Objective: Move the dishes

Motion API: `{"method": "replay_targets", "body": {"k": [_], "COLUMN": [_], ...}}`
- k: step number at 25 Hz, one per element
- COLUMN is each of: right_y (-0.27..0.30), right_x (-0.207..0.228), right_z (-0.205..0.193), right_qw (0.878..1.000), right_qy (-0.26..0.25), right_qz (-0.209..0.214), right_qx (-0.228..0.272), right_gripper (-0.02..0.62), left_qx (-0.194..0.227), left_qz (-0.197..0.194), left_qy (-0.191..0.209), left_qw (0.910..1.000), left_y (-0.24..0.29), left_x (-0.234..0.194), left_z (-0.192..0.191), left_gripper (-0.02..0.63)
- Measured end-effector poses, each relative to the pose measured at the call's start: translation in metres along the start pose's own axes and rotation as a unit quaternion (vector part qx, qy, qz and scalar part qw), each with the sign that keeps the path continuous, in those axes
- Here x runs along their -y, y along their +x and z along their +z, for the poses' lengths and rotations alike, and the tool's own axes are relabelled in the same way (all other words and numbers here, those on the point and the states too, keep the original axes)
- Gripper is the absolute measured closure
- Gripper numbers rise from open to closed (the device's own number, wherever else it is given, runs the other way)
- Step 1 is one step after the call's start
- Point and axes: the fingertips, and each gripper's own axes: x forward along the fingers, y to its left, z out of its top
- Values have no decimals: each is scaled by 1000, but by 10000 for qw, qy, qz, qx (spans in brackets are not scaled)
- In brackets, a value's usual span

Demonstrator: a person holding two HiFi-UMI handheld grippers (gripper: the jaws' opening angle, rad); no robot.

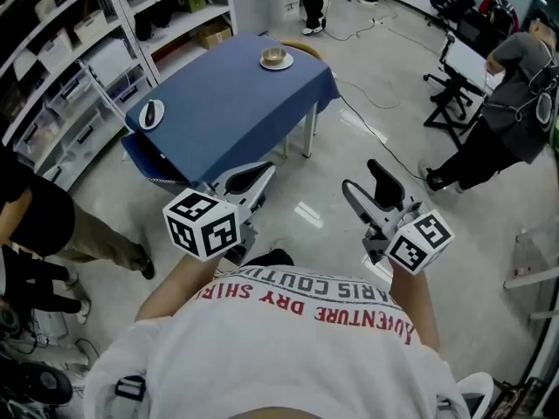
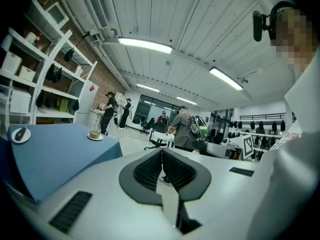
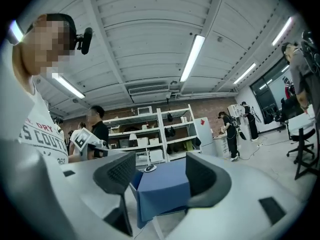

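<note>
At the middle of the picture the left claw is held shut and the right claw wide, both empty, likely because the cup on a saucer and the small plate on the blue table higher up are not yet reached.

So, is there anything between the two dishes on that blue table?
Nothing: in the head view only bare blue tablecloth stretches between the cup and saucer and the small plate.

Matt blue tablecloth, glossy pale floor at upper right, smooth white saucer, ribbed dark pads on matt grey plastic jaws
</note>
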Motion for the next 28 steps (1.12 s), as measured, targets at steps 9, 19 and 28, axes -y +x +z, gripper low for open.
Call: {"method": "replay_targets", "body": {"k": [9,19,28], "right_y": [43,133,247], "right_x": [53,158,269], "right_z": [-16,-16,-14], "right_qw": [9988,9984,9980], "right_qy": [-256,-179,-95], "right_qz": [-332,-344,-74], "right_qx": [-238,-400,-626], "right_gripper": [230,224,224], "left_qx": [-66,-163,-360], "left_qz": [77,51,303], "left_qy": [-133,-309,-611], "left_qw": [9999,9994,9970], "left_y": [37,140,250], "left_x": [-50,-145,-271], "left_z": [1,30,65], "left_gripper": [577,577,577]}}
